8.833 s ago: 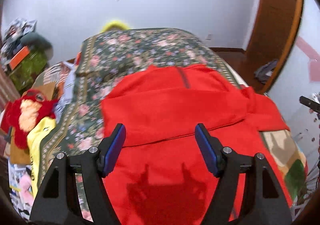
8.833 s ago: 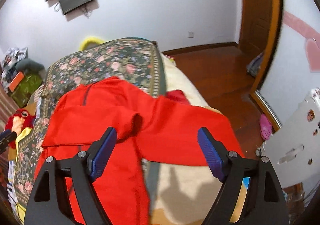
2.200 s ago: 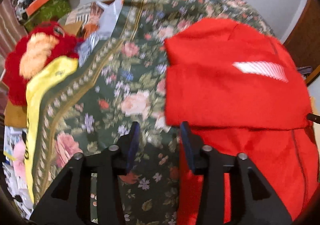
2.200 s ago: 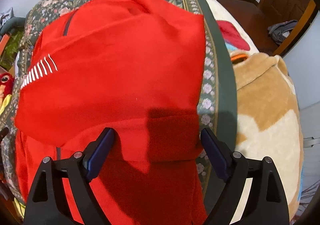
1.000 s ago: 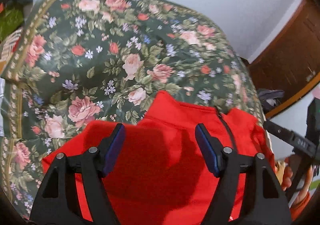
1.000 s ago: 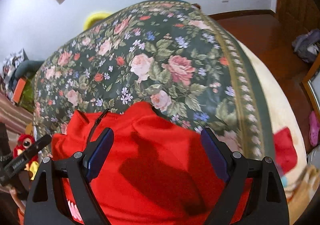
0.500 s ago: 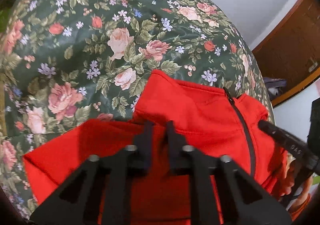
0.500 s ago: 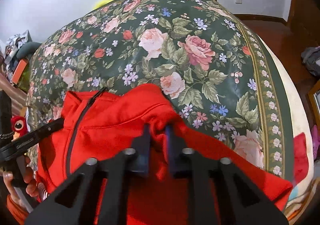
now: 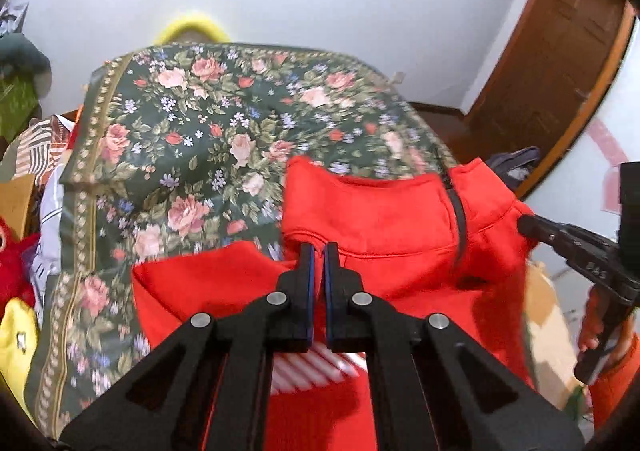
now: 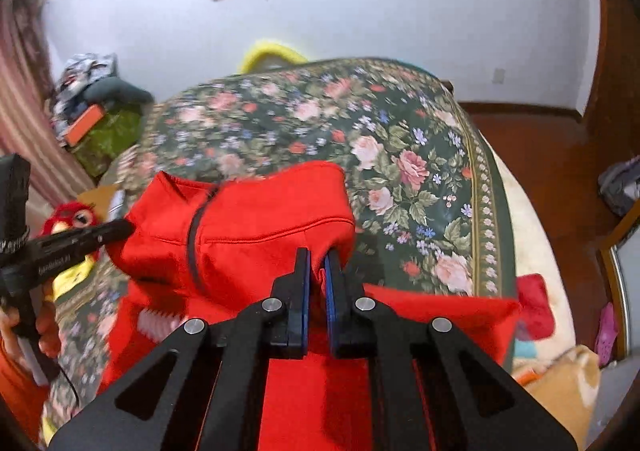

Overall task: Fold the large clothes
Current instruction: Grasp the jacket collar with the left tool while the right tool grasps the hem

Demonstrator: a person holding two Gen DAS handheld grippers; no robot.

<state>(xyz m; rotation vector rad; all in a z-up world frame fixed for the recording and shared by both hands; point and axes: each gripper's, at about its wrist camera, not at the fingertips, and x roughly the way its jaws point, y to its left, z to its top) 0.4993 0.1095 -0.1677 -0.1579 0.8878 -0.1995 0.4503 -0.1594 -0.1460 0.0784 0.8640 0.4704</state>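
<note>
A red zip-neck fleece jacket lies partly folded on a floral bedspread. My left gripper is shut on the jacket's left shoulder edge just below the collar. My right gripper is shut on the jacket at its right shoulder edge. The collar end is lifted off the bedspread and stretched between both grippers. White stripes of the jacket show under the left gripper. Each gripper shows in the other's view: the right one and the left one.
A red plush toy and yellow cloth lie left of the bed. A clutter pile stands at the far left by the wall. A wooden door and bare floor are to the right. A tan blanket lies on the bed's right side.
Both grippers closed on the jacket's shoulders below the collar and have now lifted the collar end up off the bedspread, towards me.
</note>
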